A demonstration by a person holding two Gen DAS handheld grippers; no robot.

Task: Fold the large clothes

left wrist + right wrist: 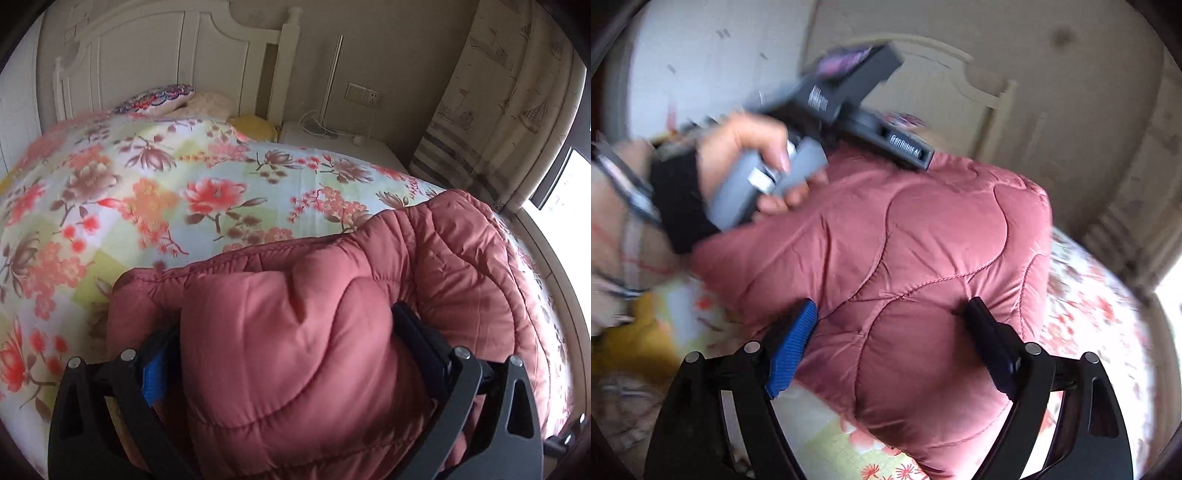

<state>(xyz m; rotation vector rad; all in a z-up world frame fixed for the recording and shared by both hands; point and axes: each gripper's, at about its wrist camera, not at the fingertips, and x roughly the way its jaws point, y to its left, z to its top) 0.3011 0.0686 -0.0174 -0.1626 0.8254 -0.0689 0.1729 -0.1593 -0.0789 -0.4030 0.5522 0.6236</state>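
Observation:
A puffy pink quilted jacket (314,332) lies bunched on a floral bedspread (166,192). My left gripper (284,332) is shut on a thick fold of the jacket, which bulges between the two fingers. My right gripper (890,317) is shut on another thick part of the same jacket (923,240), lifted a little off the bedspread (1089,314). In the right wrist view the person's hand (738,158) holds the left gripper's grey body (849,107) at the jacket's far side. The view is motion-blurred.
A white headboard (166,55) and pillows (159,98) are at the bed's far end. A white nightstand (332,140) stands beside it. A patterned curtain (509,110) and a window (565,184) are on the right. A yellow item (639,339) lies at the left.

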